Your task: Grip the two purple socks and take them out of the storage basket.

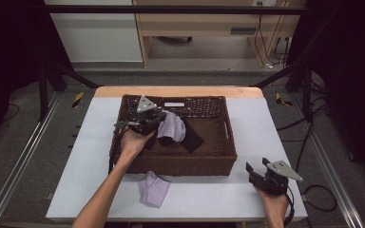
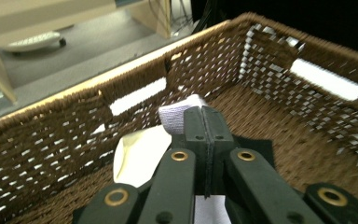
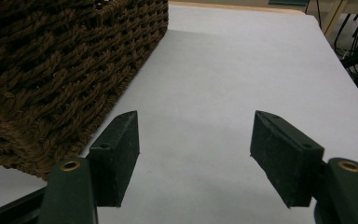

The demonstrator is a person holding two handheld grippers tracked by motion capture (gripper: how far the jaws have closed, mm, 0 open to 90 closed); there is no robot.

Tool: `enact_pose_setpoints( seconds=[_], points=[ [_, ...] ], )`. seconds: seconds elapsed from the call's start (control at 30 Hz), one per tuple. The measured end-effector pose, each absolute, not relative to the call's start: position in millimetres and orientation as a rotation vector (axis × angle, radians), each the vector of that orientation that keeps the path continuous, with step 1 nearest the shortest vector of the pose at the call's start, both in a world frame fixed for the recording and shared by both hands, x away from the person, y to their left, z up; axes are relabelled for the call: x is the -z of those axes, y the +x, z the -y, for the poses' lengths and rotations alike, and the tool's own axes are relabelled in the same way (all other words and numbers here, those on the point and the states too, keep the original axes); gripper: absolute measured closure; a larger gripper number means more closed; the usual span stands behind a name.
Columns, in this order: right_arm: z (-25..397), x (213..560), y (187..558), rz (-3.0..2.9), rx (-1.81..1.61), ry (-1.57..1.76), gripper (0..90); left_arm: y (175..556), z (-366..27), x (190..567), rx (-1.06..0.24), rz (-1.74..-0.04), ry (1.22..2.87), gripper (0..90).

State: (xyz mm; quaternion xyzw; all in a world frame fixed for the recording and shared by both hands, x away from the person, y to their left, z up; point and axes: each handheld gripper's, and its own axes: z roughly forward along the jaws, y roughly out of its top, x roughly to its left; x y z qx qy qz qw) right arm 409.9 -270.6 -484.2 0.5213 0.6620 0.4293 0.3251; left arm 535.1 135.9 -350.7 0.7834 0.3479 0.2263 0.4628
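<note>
A brown wicker basket [image 1: 218, 156] stands on the white table [image 1: 256, 128]. My left gripper [image 1: 158, 119] hangs over the basket's left half, shut on a lavender sock [image 1: 172, 127] that droops from its jaws. In the left gripper view the sock [image 2: 177, 115] sticks out past the closed gripper [image 2: 204, 122]. A dark sock [image 1: 192, 137] lies on the basket floor. Another lavender sock [image 1: 153, 189] lies on the table in front of the basket. My right gripper [image 1: 257, 167] rests low at the table's front right, open, with nothing between its jaws [image 3: 193, 154].
The basket's woven corner [image 3: 65, 70] stands close to the left of my right gripper. Bare white table [image 3: 233, 70] stretches ahead and right of it. A pale item [image 2: 140, 154] lies inside the basket by the left wall. A wooden desk [image 1: 204, 23] stands beyond the table.
</note>
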Motion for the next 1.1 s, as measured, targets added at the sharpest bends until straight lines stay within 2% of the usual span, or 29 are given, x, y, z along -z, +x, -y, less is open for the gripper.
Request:
enact_pose_setpoints(
  seconds=[0.43,1.1],
  points=[
    [271,484,410,-1.736,-1.124,1.367,33.0,490,-161,305,-0.603,-0.739,1.764,89.3],
    [270,484,410,-1.733,-1.123,1.369,32.9,418,-186,265,-0.611,-0.589,1.693,89.3]
  ],
)
